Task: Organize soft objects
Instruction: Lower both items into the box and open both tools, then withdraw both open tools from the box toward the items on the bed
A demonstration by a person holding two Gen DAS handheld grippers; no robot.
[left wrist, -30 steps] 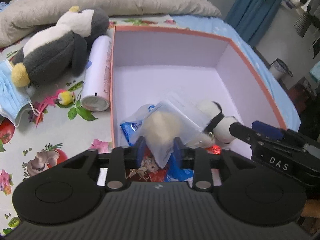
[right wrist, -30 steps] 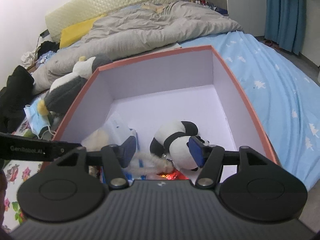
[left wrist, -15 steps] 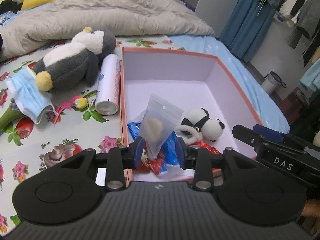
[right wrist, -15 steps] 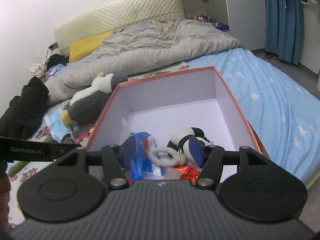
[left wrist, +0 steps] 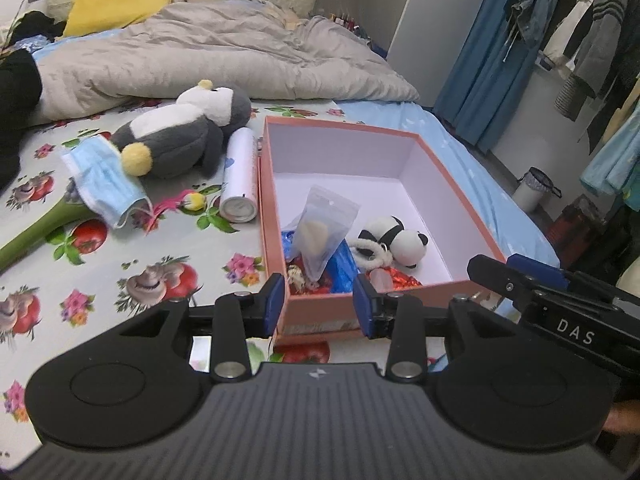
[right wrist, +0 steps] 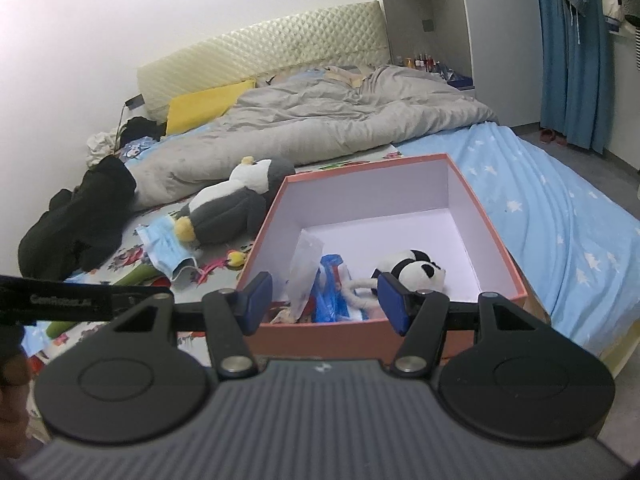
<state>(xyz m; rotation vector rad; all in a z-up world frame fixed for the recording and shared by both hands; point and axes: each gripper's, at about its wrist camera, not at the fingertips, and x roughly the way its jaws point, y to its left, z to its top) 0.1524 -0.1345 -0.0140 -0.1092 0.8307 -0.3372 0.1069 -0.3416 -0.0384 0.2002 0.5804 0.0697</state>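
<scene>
An open salmon-rimmed box [left wrist: 444, 184] [right wrist: 496, 236] stands on the bed. Inside lie a small panda plush [left wrist: 394, 236] [right wrist: 416, 270], a clear zip bag with a beige puff [left wrist: 322, 232] [right wrist: 304, 268], blue and red wrappers [left wrist: 340, 270] and a white ring. A grey penguin plush [left wrist: 176, 140] [right wrist: 232, 204] lies left of the box. My left gripper [left wrist: 320, 304] is open and empty, just short of the box's near wall. My right gripper [right wrist: 326, 300] is open and empty, also short of the near wall.
A white spray can [left wrist: 240, 174] lies along the box's left wall. A blue face mask [left wrist: 102, 178], a green stem with a small toy [left wrist: 40, 228] and black clothing [right wrist: 80, 220] lie on the left. A grey duvet [left wrist: 200, 52] covers the far bed. The right gripper's arm [left wrist: 560, 312] shows at right.
Both grippers pulled back and up out of the box. The left gripper let go of the zip bag, which now stands in the box. The right gripper drew away from the panda.
</scene>
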